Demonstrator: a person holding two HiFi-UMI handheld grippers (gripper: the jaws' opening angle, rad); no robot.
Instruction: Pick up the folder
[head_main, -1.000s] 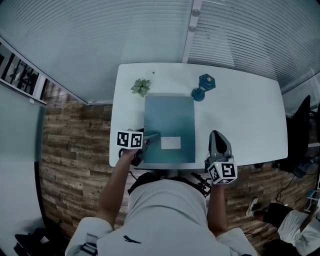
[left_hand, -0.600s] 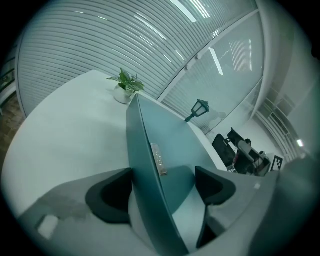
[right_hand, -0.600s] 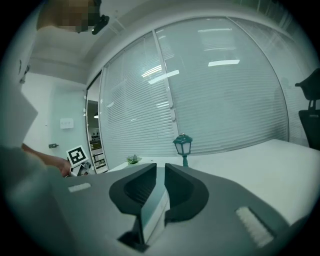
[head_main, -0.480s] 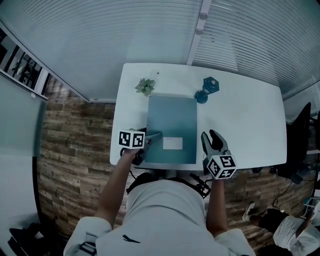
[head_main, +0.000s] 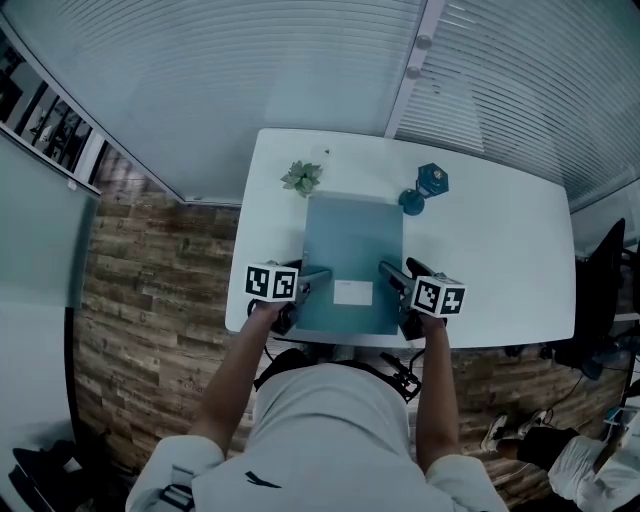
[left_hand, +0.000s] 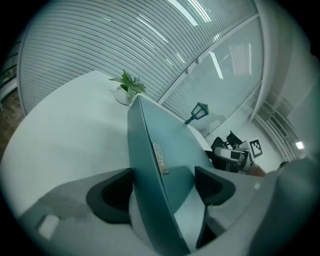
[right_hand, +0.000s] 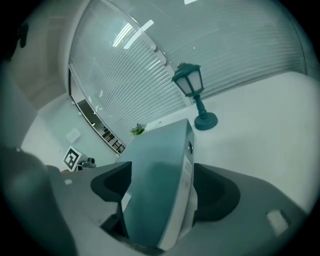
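White tabletop (head_main: 500, 250) spreads out ahead of me, with slatted blinds (head_main: 250, 70) behind it and wood-plank floor (head_main: 150, 300) to my left. A small pot (head_main: 302, 179) at the far side holds a green plant, and a little blue lantern (head_main: 425, 187) stands to its right. Between them and me lies the teal folder (head_main: 352, 250), closed, a white label near its front edge. What it holds I cannot tell.

Both my forearms reach forward, about level with each other, one on each side of the folder's near end. My left hand (head_main: 266, 314) aims its tongs inward and slightly down. My left gripper (head_main: 322, 275) has the folder's left edge between its pads, closed onto it. My right hand (head_main: 430, 325) mirrors that from the other side. My right gripper (head_main: 388, 272) is opening its jaws, and the folder's right edge sits in the gap, not yet clamped.
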